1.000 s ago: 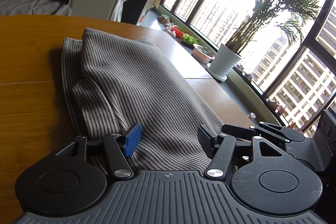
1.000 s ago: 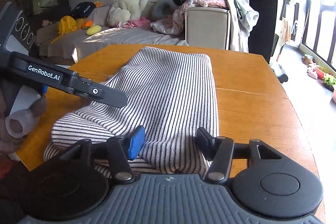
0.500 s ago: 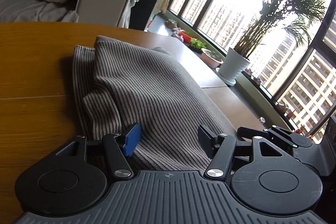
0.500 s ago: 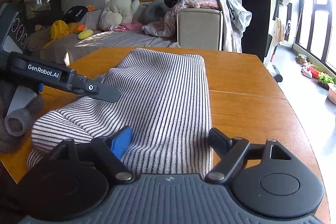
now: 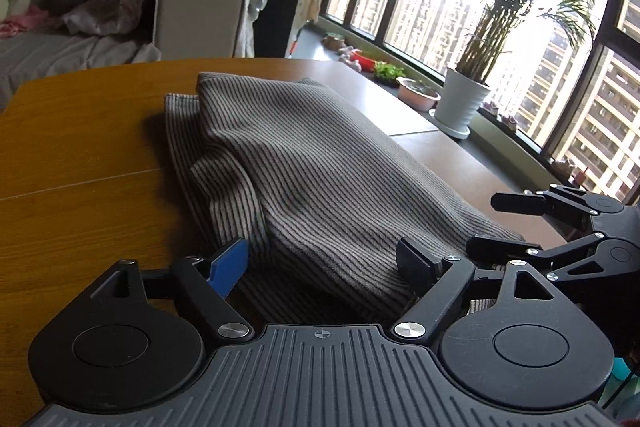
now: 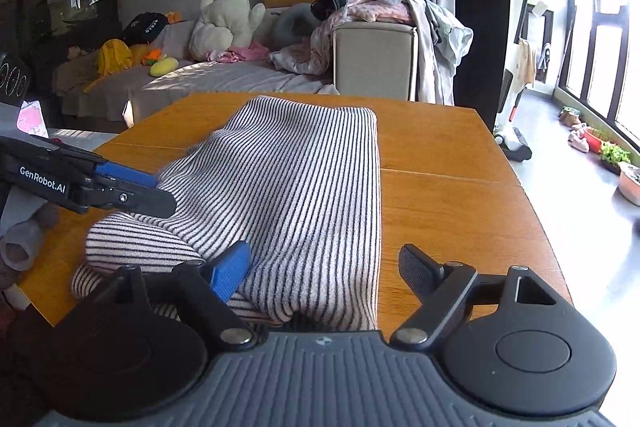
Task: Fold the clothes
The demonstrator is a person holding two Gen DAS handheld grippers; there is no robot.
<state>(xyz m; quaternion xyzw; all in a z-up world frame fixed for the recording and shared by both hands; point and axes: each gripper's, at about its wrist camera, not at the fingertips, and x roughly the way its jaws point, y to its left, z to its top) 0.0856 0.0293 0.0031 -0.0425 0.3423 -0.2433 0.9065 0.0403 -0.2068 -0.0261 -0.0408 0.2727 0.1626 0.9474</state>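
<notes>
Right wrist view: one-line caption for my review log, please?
Open right gripper straddles the near edge of a folded black-and-white striped knit garment on an orange wooden table; left gripper alongside.

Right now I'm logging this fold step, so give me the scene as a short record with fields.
garment: striped sweater, partly folded, lying lengthwise
surface: wooden table
left gripper: jaws open, straddling the sweater's near edge
right gripper: jaws open, at the sweater's near right corner
grasp: none visible
background: sofa piled with clothes, potted plant by the window
</notes>
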